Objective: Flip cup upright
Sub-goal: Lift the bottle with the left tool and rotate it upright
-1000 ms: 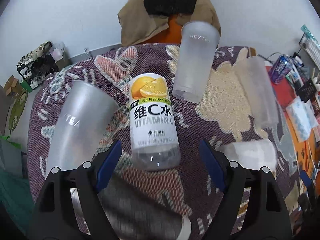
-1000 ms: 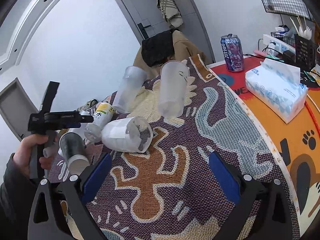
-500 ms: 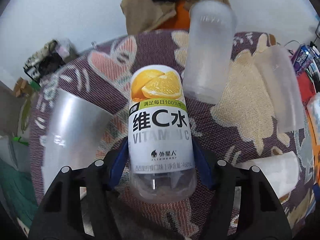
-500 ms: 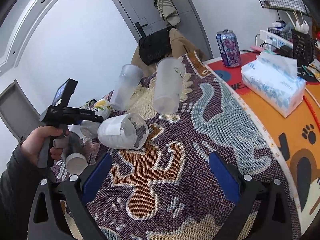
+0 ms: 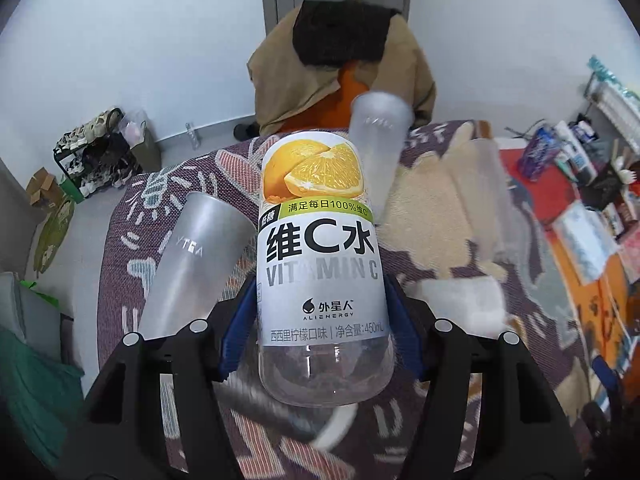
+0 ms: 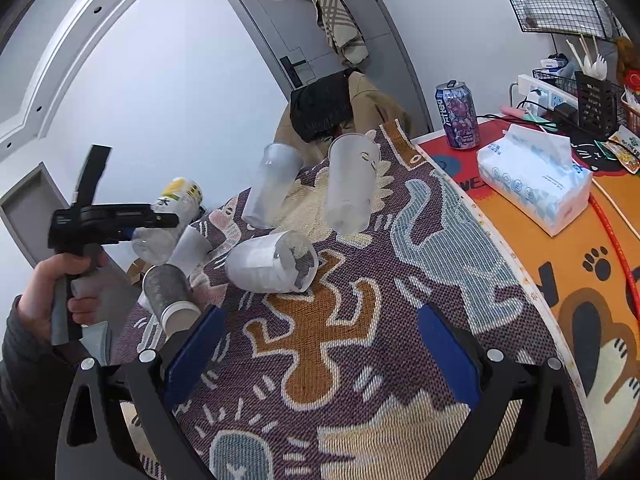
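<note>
Cups: four frosted cups are being counted on the counter (image 6: 520, 288): two standing mouth-down at the far side (image 6: 274, 184) (image 6: 352, 182), one lying on its side in the middle (image 6: 272, 266), one partly hidden behind the bottle (image 6: 192, 246).
Paper cup: one grey cup (image 6: 168, 296) is lying on its side at the near left.
Bottle: one Vitamin C bottle (image 5: 320, 256) is being pinched by the left claw (image 5: 320, 332), lifted clear of the patterned cloth (image 6: 360, 360).
Right claw: the right claw (image 6: 320, 356) is being held spread wide over bare cloth, gripping nothing.
Surroundings: one soda can (image 6: 458, 114) and one tissue pack (image 6: 536, 178) are sitting at the far right.
Obstruction: the cup beside the bottle (image 5: 196, 268) is being crowded by the left claw's finger.
</note>
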Demonstrator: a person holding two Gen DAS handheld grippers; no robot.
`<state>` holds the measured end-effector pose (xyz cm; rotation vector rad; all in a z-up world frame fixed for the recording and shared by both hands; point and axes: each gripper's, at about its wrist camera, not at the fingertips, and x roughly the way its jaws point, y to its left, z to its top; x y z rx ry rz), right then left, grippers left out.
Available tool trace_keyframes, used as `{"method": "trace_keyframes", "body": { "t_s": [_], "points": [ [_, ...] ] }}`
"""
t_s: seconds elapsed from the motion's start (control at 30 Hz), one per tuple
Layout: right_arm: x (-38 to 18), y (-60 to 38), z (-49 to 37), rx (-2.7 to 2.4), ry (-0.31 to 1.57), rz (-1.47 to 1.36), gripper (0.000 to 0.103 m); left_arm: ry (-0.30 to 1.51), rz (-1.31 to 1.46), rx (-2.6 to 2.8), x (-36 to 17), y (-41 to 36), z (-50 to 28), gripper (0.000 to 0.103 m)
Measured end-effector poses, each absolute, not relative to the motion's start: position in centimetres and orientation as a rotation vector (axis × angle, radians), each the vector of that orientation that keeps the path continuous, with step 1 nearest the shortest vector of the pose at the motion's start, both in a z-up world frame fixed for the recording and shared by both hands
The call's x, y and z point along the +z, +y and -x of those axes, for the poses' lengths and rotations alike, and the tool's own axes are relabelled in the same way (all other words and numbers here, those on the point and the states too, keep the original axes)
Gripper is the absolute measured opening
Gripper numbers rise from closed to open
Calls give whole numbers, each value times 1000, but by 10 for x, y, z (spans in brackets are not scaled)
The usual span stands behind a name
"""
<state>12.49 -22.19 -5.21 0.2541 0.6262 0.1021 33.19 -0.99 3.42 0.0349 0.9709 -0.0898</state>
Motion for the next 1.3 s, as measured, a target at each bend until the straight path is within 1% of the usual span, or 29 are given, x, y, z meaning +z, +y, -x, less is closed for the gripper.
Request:
{"method": "trace_keyframes", "body": {
  "t_s": [0.27,0.5,0.77,0.93,1.3],
  "points": [
    [-50,-224,-102,111,627,-282,95,898,28,-178,50,-21,-268,62],
    [-51,-235,-85,96,633,-323,95,883,57,-254,42,-40,-218,62],
    [-54,-243,-65,99,650,-332,95,900,99,-315,19,-59,-177,62],
    [-62,-248,-52,91,668,-339,95,939,131,-335,-6,-71,-158,62],
    [-84,-253,-33,79,726,-351,95,1039,177,-347,-66,-85,-144,62]
  ]
}}
